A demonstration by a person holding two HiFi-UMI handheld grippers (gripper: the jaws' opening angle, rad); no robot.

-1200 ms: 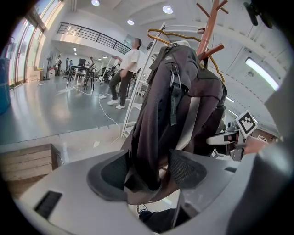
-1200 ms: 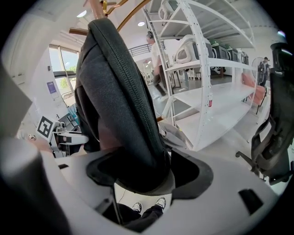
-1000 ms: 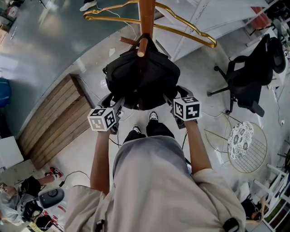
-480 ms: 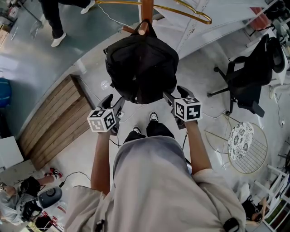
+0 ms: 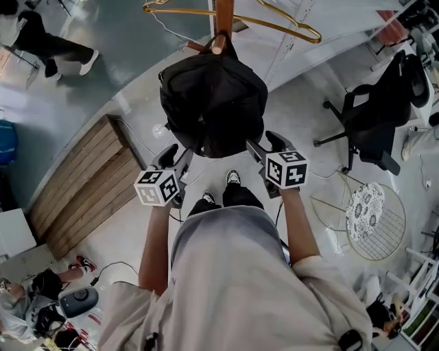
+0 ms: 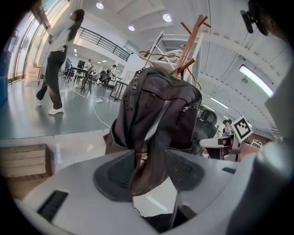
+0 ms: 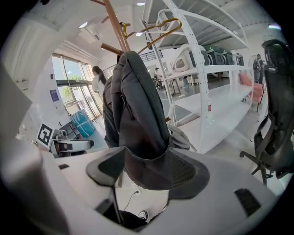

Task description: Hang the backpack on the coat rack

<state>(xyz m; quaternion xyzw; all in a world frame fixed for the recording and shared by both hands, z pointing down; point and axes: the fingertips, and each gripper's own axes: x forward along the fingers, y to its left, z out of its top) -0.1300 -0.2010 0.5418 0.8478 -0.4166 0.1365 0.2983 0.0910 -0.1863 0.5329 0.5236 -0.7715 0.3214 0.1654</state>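
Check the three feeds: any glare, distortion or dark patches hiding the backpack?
Head view: sharp, even light, but the backpack reads as one black mass. Left gripper view: strong fisheye, dark corners, backpack seams clear. Right gripper view: same fisheye, bright windows behind, backpack's side shaded.

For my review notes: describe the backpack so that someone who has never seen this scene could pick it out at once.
Find the wooden coat rack at the top of the head view. The backpack hangs from one of its pegs. It is the bulky black bag; its neighbour there is a thin gold hanger.
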